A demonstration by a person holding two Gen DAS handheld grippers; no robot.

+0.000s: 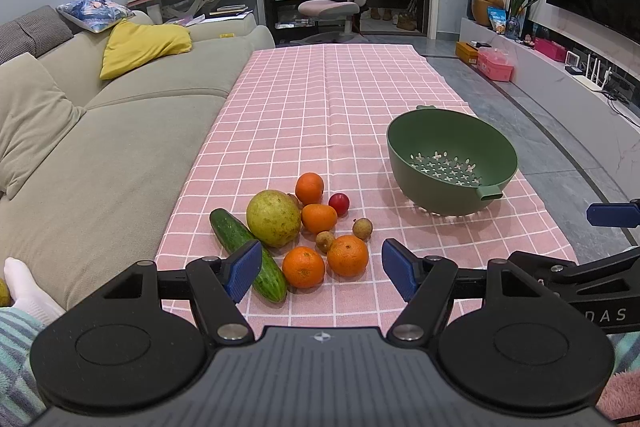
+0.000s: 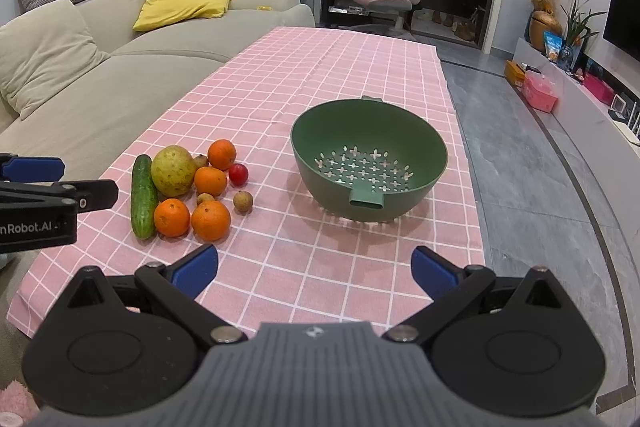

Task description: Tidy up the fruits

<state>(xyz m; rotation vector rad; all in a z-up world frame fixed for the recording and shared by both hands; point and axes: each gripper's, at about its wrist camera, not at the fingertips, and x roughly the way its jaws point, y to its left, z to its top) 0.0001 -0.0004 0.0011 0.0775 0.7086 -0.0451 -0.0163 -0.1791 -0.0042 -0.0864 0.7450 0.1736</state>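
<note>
The fruit is lying in a tight cluster on the pink checked tablecloth, near its front left corner. A yellow-green pear is sitting just beside a cucumber, with four oranges around them: one at the back, one in the middle and two in front. A small red fruit and what are probably two brown longans are lying among them. The green colander is standing well apart to the right, holding nothing. The left gripper is hovering over the front oranges, fingers spread wide and holding nothing. The right gripper is hovering over bare cloth, likewise spread and holding nothing.
</note>
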